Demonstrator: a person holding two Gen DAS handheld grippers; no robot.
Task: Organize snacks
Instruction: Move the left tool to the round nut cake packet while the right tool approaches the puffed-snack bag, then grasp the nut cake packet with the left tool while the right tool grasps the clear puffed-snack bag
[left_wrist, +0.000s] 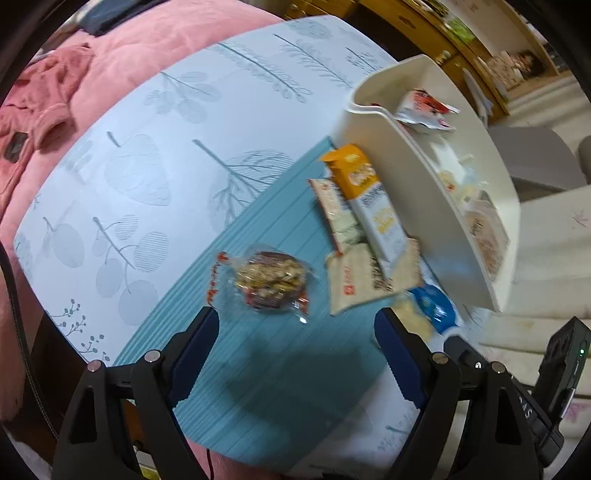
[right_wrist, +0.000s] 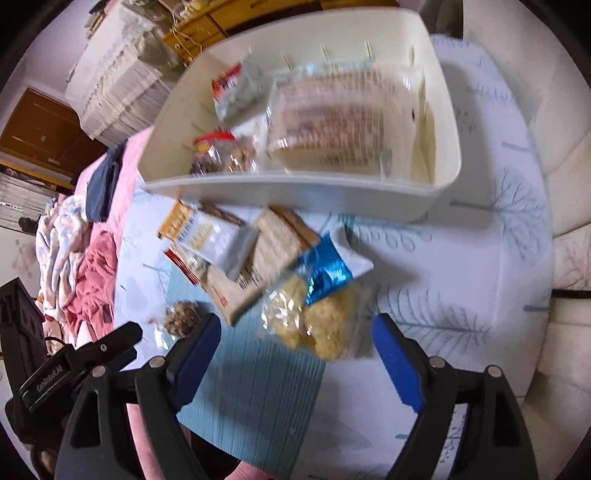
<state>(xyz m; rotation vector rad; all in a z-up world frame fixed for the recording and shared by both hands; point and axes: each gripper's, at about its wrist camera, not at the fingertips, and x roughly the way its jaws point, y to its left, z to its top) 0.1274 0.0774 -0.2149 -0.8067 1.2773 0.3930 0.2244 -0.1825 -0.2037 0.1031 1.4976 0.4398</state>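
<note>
Loose snack packets lie on a teal mat (left_wrist: 280, 369) beside a cream bin (left_wrist: 436, 206). A round nut cake in clear wrap (left_wrist: 269, 280) sits just ahead of my left gripper (left_wrist: 295, 325), which is open and holds nothing. An orange-and-white packet (left_wrist: 365, 199) and beige cracker packs (left_wrist: 364, 277) lean by the bin wall. In the right wrist view, a blue-topped bag of yellow puffs (right_wrist: 321, 314) lies just ahead of my open right gripper (right_wrist: 295, 325). The cream bin (right_wrist: 295, 184) holds a large clear bag (right_wrist: 340, 118) and smaller packets (right_wrist: 225, 151).
A pale leaf-printed cloth (left_wrist: 147, 166) covers the surface. Pink bedding with clothes (left_wrist: 40, 110) lies to the left. Wooden furniture (left_wrist: 424, 26) stands behind the bin, and a cream sofa (right_wrist: 569, 155) sits to the right. The left gripper's black body (right_wrist: 74, 362) shows in the right wrist view.
</note>
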